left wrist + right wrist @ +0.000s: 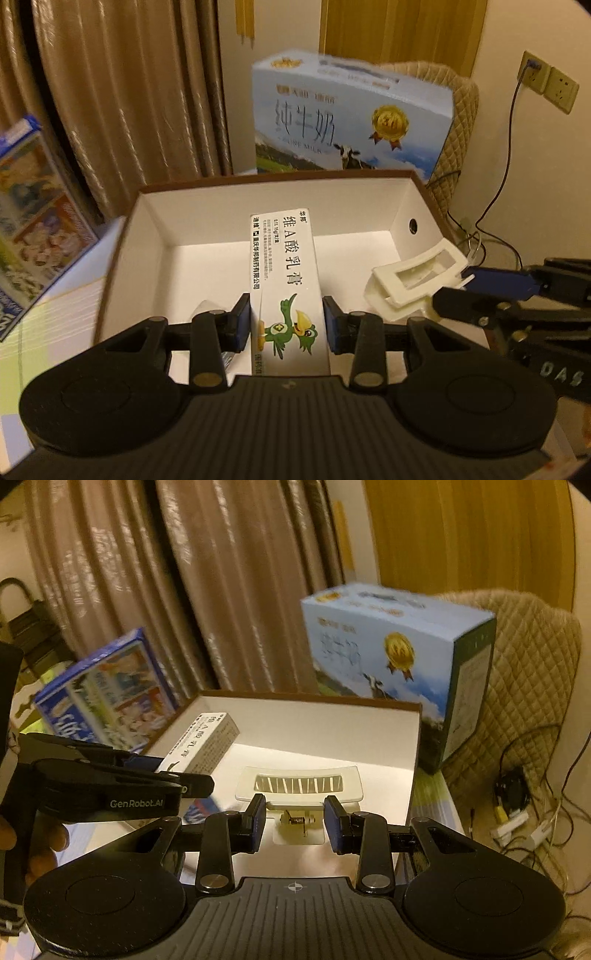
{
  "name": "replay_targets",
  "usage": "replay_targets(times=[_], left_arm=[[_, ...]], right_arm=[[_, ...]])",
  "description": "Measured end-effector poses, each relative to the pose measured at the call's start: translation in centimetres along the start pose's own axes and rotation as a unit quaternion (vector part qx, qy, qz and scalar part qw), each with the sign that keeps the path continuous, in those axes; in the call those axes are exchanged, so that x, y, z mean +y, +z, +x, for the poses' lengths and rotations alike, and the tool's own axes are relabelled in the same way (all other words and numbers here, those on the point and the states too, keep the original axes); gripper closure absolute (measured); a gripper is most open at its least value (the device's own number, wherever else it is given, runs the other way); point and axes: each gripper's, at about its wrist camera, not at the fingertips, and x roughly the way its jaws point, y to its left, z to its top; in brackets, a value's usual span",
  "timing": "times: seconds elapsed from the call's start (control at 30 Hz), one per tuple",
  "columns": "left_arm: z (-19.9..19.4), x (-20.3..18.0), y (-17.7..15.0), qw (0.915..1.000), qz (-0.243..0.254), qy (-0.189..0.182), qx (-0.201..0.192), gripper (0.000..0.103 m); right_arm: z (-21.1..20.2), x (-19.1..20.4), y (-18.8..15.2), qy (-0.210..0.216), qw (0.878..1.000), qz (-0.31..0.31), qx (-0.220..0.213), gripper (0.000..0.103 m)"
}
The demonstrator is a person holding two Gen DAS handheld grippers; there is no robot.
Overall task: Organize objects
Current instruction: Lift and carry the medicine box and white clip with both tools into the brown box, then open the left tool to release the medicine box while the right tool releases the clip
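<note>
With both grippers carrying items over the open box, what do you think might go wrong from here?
1. The left gripper grips the ointment carton only near its rear end, so the long carton could pivot or slip.
2. The right gripper pinches the white hair clip by its narrow hinge tab, so the clip may twist out.
3. Both grippers crowd the same storage box, and the clip sits at its right wall, so it could catch on the rim.

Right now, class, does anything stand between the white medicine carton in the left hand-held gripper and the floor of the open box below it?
Nothing visible does. The left hand-held gripper holds the medicine carton over the open box, whose white floor ahead is bare. The white hair clip, in the right hand-held gripper, sits off to the right.
</note>
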Motion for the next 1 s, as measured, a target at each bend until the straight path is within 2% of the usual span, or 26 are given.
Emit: replay_targets(times=[0.27,0.6,0.8,1.0], left_arm=[[6.2,0.4,1.0,0.9983,0.001,0.001,0.059,0.069],[11.1,0.5,1.4,0.9918,0.009,0.015,0.127,0.069],[12.7,0.5,1.4,0.9887,0.012,0.014,0.149,0.069],[13.2,0.6,1.2,0.9896,0.019,0.014,0.142,0.067]], right_arm=[[4.5,-1.2,0.0,-0.025,0.999,-0.007,0.035,0.072],[7.3,-1.5,-0.3,-0.041,0.997,-0.027,0.063,0.072],[7.9,-1.5,-0.3,-0.044,0.996,-0.033,0.071,0.072],[8.2,-1.8,-0.3,-0.048,0.995,-0.034,0.077,0.072]])
